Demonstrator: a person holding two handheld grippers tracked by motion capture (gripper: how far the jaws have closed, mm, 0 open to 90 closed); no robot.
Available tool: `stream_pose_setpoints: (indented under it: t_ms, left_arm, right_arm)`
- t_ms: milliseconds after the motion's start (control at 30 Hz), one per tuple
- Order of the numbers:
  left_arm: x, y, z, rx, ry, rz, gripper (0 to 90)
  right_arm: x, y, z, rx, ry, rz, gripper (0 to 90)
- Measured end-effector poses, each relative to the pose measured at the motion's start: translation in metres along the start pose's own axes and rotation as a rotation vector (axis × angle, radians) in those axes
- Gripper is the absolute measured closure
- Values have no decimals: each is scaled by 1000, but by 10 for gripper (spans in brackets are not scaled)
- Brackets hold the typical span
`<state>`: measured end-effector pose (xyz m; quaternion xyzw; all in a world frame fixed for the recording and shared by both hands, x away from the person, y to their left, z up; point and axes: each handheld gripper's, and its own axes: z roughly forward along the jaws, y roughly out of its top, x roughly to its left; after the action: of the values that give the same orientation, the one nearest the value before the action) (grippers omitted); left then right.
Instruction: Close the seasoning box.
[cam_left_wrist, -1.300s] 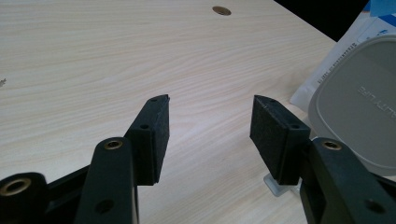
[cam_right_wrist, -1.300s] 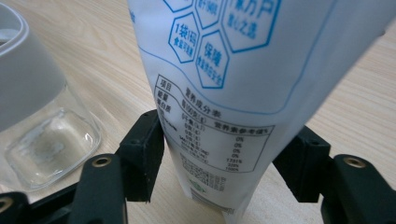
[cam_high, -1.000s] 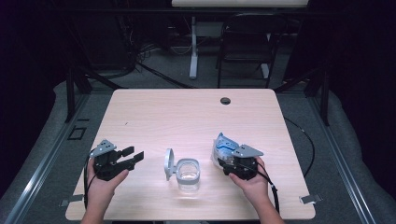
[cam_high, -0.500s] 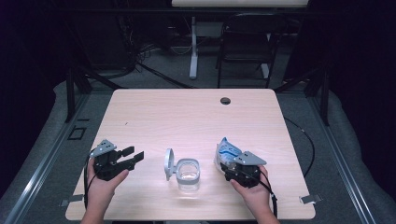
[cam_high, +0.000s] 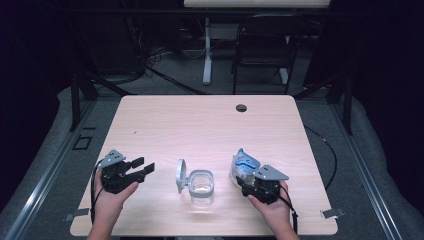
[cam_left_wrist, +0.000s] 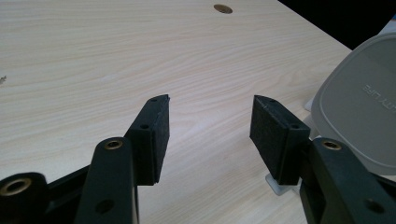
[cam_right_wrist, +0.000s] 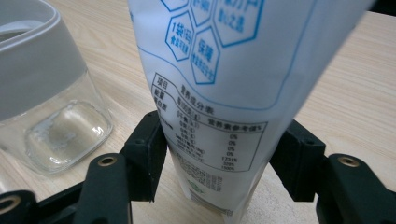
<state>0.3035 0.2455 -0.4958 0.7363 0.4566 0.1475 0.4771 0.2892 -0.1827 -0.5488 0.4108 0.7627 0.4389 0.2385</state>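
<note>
A clear glass jar (cam_high: 201, 186) stands near the table's front edge, its grey hinged lid (cam_high: 180, 175) tipped open to the left. Just right of it, my right gripper (cam_high: 245, 176) is shut on a white pouch with blue print (cam_high: 242, 164). In the right gripper view the pouch (cam_right_wrist: 219, 93) stands upright between both pads, with the jar (cam_right_wrist: 51, 112) close on its left. My left gripper (cam_high: 143, 165) rests left of the jar, open, with nothing between its fingers. In the left gripper view its jaws (cam_left_wrist: 210, 116) stand wide apart, and the grey lid (cam_left_wrist: 359, 107) shows at the right.
The pale wooden table (cam_high: 210, 125) has a dark cable hole (cam_high: 241, 107) near its far edge. A folding chair (cam_high: 260, 50) and a white stand (cam_high: 207, 55) are behind the table. Cables trail off both grippers.
My right gripper has drawn the pouch a little toward the table's near edge. The left gripper, jar and lid have stayed put.
</note>
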Motion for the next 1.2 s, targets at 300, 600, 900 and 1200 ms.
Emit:
stream_pose_setpoints:
  t_ms: [300,600,900,1200]
  left_arm:
    - [1,0,0,2,4,-4,477]
    - [1,-1,1,6,6,-5,477]
    - [2,-1,1,2,6,-7,477]
    - [4,-1,-1,5,8,-7,477]
  right_arm:
    - [-5,-6,11,22,29,-23,381]
    - [-7,-11,18,21,46,-24,368]
    - [-7,-13,24,23,37,-21,361]
    - [-6,-14,29,34,22,-30,356]
